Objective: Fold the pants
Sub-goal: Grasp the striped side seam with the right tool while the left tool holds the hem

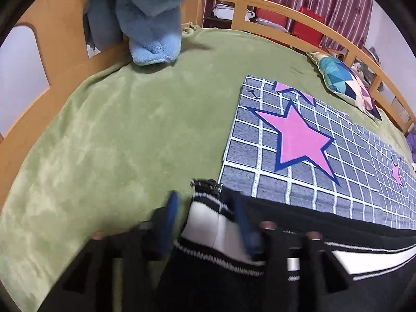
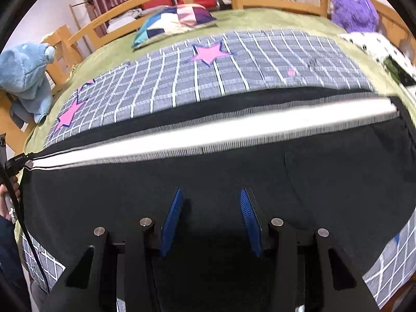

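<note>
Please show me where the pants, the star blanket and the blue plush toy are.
pants (image 2: pixel 208 171): right wrist view, black cloth below the white stripe.
star blanket (image 1: pixel 301 140): left wrist view, big pink star.
blue plush toy (image 1: pixel 153 26): left wrist view, body.

A blue plush toy (image 1: pixel 153 18) and patchwork pillow (image 1: pixel 345 80) rest on the green blanket (image 1: pixel 117 130).

Pants (image 2: pixel 208 176): black, one white side stripe edged in fine black-and-white hatching. Blanket (image 1: pixel 299 156): grey squares, white grid lines, pink stars outlined navy. Bed cover (image 1: pixel 117 130): olive green. Plush toy (image 1: pixel 153 13): light blue; another (image 2: pixel 355 10), purple. Pillow (image 2: pixel 176 19): multicolour geometric patches. Tongs' pads (image 2: pixel 173 221): blue
</note>
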A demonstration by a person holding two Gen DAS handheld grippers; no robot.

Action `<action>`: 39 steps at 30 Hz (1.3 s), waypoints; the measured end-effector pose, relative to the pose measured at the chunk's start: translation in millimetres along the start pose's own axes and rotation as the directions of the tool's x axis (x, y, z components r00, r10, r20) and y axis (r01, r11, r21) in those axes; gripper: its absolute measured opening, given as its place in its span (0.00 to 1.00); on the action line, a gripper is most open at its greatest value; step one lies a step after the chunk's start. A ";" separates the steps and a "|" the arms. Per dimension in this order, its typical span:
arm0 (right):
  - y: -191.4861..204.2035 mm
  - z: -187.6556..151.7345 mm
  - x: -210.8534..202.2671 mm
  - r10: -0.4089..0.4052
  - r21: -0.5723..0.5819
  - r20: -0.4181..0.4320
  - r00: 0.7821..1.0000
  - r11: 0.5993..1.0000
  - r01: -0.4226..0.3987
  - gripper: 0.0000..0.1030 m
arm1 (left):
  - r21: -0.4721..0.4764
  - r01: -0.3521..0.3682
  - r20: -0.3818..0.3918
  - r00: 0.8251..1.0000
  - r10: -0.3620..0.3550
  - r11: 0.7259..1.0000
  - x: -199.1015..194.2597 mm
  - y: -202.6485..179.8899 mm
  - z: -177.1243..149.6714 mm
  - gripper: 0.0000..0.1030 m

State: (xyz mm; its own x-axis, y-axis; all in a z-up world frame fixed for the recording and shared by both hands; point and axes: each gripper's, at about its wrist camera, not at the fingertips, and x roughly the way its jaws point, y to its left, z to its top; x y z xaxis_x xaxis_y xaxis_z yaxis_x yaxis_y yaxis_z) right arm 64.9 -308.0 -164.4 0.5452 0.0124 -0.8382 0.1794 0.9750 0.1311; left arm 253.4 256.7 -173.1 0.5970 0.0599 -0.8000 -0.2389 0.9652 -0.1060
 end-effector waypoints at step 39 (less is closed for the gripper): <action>55.2 128.0 116.9 0.156 -0.435 -0.085 0.984 0.883 -0.178 0.03 | 0.182 -0.022 0.095 0.995 0.004 0.983 -84.3 -53.9 -38.8 0.62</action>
State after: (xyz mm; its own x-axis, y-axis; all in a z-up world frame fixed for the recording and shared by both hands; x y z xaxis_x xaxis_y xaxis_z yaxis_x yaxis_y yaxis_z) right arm 243.3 -281.0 -187.4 0.4953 0.1835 -0.8491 -0.2945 0.9550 0.0346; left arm 186.3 189.8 -122.9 0.6664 0.0879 -0.7404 -0.1082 0.9939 0.0205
